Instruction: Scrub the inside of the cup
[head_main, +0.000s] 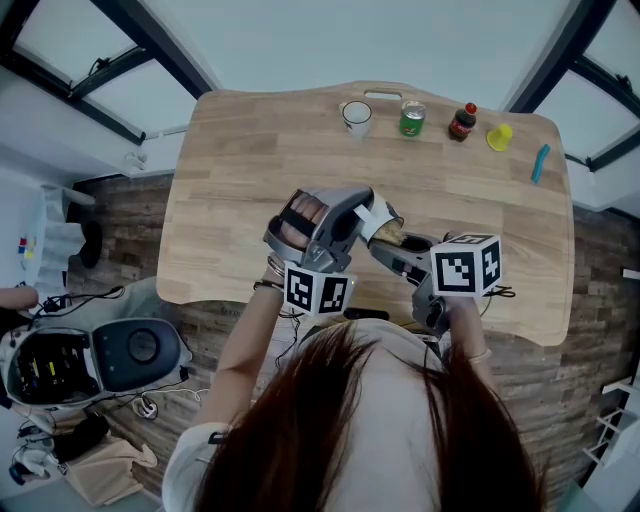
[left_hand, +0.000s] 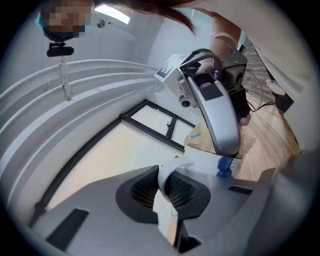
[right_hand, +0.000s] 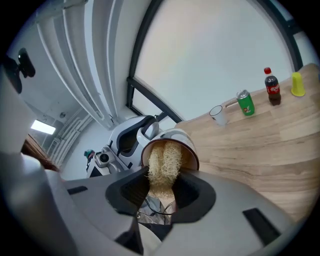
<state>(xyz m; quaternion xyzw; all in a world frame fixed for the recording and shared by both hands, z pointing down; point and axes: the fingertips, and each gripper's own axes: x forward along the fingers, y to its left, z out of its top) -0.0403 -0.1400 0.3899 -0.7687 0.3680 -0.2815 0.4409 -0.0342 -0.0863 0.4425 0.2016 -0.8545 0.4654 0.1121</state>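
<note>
In the head view I hold both grippers together above the front edge of the wooden table (head_main: 240, 170). My left gripper (head_main: 362, 216) (left_hand: 167, 192) is shut on the handle of a white cup (head_main: 377, 213) (left_hand: 207, 162) that lies tipped on its side. The cup's brown inside (right_hand: 187, 155) faces my right gripper (head_main: 388, 246) (right_hand: 161, 187). That gripper is shut on a pale loofah sponge (right_hand: 162, 165) (head_main: 391, 233), whose front end is pushed into the cup's mouth. In the left gripper view the right gripper's grey body (left_hand: 217, 110) hides most of the cup's opening.
Along the table's far edge stand a second white cup (head_main: 357, 117) (right_hand: 217, 114), a green can (head_main: 412, 119) (right_hand: 245, 103), a small cola bottle (head_main: 462, 122) (right_hand: 271, 87) and a yellow cup (head_main: 500, 136) (right_hand: 298, 85). A blue object (head_main: 540, 163) lies far right. Equipment (head_main: 100, 355) sits on the floor left.
</note>
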